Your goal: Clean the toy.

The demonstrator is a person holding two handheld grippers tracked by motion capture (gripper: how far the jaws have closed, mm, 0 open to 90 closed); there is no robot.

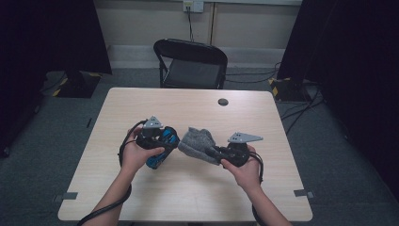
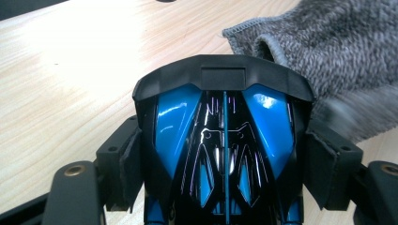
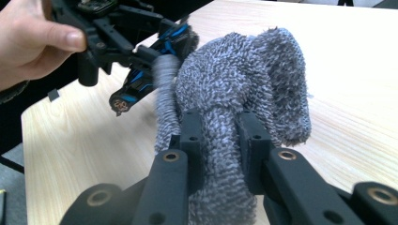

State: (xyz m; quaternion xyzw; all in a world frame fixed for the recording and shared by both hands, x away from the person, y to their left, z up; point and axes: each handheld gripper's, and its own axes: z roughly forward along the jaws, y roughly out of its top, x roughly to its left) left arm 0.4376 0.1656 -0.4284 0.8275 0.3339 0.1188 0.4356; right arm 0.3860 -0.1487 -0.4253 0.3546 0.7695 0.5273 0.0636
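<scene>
A blue and black toy car (image 2: pixel 225 140) sits clamped between the pads of my left gripper (image 2: pixel 225 168), held above the wooden table (image 1: pixel 141 101). In the high view the left gripper (image 1: pixel 160 139) and the car (image 1: pixel 162 148) are left of centre. My right gripper (image 3: pixel 220 140) is shut on a bunched grey terry cloth (image 3: pixel 244 84), which hangs over its jaws. The cloth (image 1: pixel 197 143) lies between the two grippers in the high view, with the right gripper (image 1: pixel 219 153) at its right end. The cloth's edge touches the car's front in the right gripper view.
A black folding chair (image 1: pixel 190 63) stands behind the table's far edge. A round black cable cap (image 1: pixel 223 101) is set into the table near that edge. Dark curtains flank the room, and cables trail on the floor at the right.
</scene>
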